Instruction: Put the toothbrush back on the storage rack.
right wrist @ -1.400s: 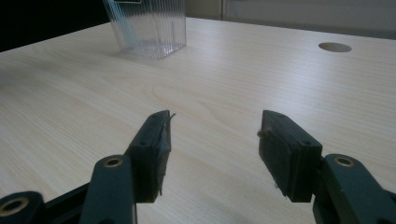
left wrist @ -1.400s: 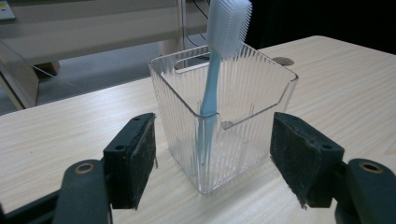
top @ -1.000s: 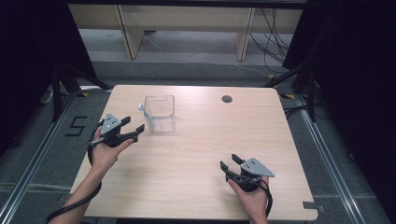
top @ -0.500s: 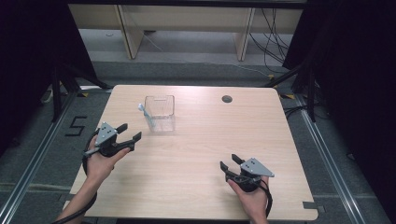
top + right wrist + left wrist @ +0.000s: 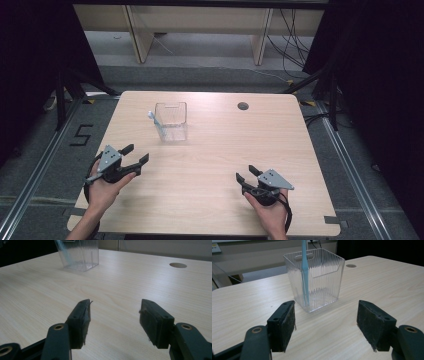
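Clear ribbed plastic: a square bin is seen standing upright on the pale wood table, toward its far left part, with a light blue toothbrush leaned in its left corner, head up above the rim. In the left gripper view the bin is framed just beyond the jaws, the toothbrush stood nearly upright inside. The left gripper is held near the table's left edge, jaws spread wide, nothing between them; it is kept near the bin but apart from it. The right gripper is held low at the near right, well apart from the bin, jaws likewise wide and nothing gripped. A round hole is seen at the table's far side.
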